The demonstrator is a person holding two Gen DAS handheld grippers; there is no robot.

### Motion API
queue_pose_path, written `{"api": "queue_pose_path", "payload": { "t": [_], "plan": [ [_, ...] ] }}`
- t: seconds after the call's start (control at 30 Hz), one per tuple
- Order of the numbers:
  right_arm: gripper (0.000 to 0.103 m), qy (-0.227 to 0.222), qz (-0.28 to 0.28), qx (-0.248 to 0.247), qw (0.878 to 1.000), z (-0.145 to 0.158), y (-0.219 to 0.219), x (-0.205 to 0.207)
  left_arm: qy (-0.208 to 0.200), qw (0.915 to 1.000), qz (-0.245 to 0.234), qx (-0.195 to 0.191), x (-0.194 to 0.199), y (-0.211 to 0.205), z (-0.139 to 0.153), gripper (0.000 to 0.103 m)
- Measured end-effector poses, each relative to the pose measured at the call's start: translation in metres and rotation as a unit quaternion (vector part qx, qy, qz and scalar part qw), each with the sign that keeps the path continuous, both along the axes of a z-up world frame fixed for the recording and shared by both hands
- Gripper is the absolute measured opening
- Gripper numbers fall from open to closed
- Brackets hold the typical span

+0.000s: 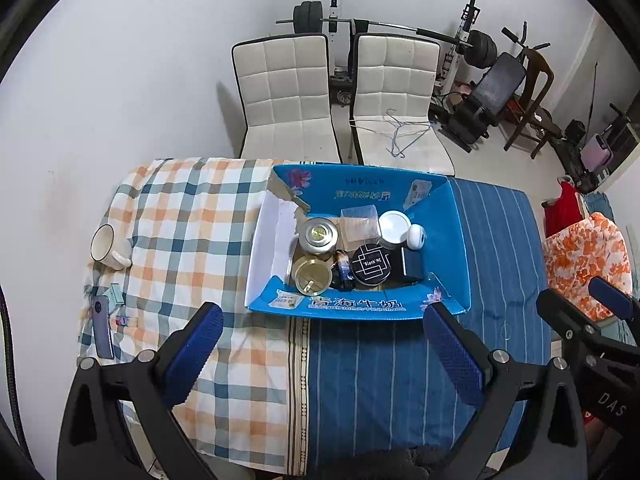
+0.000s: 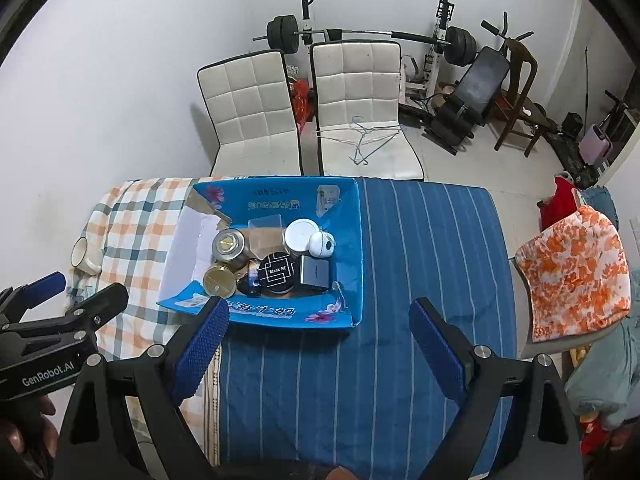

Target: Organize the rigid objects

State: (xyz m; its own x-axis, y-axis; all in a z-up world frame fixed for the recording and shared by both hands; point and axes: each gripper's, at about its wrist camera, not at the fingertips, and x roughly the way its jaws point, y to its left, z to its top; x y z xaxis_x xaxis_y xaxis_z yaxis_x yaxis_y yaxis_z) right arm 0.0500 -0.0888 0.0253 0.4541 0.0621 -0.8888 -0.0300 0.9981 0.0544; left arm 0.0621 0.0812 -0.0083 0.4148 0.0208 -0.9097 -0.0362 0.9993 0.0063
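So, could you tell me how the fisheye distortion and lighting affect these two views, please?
Left wrist view: black vignette in the corners, the table edges bow, the blue cardboard box is sharp, and the steel tin shows slight glare. Right wrist view: same bowing, soft even light, with the chair casting a faint shadow on the wall.

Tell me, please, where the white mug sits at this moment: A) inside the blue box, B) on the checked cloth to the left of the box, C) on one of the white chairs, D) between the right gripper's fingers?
B: the white mug lies on the checked cloth, well left of the blue box, with both grippers open and empty.
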Motion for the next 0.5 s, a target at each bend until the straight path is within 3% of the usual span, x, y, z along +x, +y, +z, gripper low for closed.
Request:
{"api": "queue_pose_path", "payload": {
  "t": [0.5],
  "plan": [
    [0.094,0.012,-0.005,-0.007,1.000,-0.010,0.000,0.000,0.022,0.9997,0.006,-0.010,0.001,0.007,-0.013,0.103]
  ]
}}
